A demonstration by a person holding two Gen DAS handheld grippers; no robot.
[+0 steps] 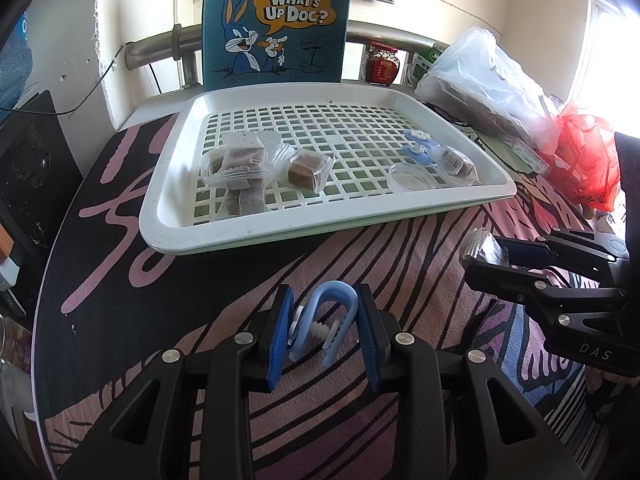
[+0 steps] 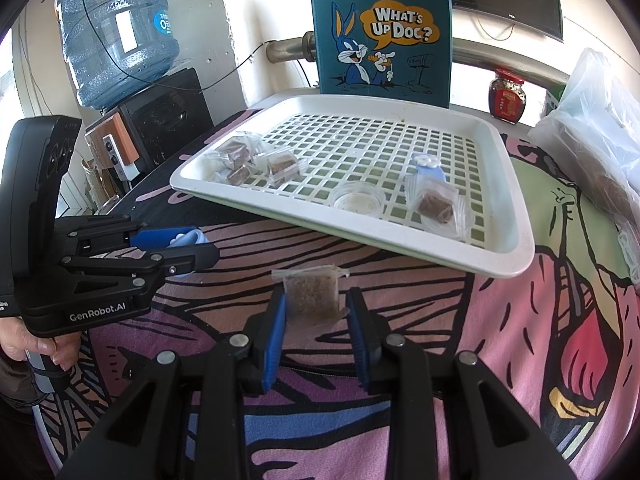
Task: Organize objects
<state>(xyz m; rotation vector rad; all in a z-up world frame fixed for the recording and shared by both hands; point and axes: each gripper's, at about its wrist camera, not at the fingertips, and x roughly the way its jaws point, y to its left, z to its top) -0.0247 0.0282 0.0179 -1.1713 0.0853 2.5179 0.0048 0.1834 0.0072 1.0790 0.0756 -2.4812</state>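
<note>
My left gripper (image 1: 326, 328) is shut on a light blue U-shaped clip (image 1: 335, 304) with a white screw, held above the patterned cloth. My right gripper (image 2: 314, 322) is shut on a clear-wrapped brown snack cube (image 2: 312, 298); it also shows at the right of the left wrist view (image 1: 486, 254). The left gripper (image 2: 188, 246) reaches in from the left of the right wrist view. Ahead lies a white grid tray (image 1: 280, 224) (image 2: 508, 256). On it sit several wrapped brown cubes (image 1: 240, 160) (image 2: 256, 162), another blue clip (image 1: 418, 146) (image 2: 429, 166), a round clear lid (image 1: 412, 176) (image 2: 358, 198) and one more wrapped cube (image 1: 458, 164) (image 2: 436, 206).
A teal cartoon tote bag (image 1: 276, 20) (image 2: 384, 28) stands behind the tray. A red-lidded jar (image 2: 507, 96), clear plastic bags (image 1: 488, 88) and a red bag (image 1: 588, 160) crowd the right. A water bottle (image 2: 116, 36) on a black dispenser stands at left. A hand (image 2: 36, 346) holds the left gripper.
</note>
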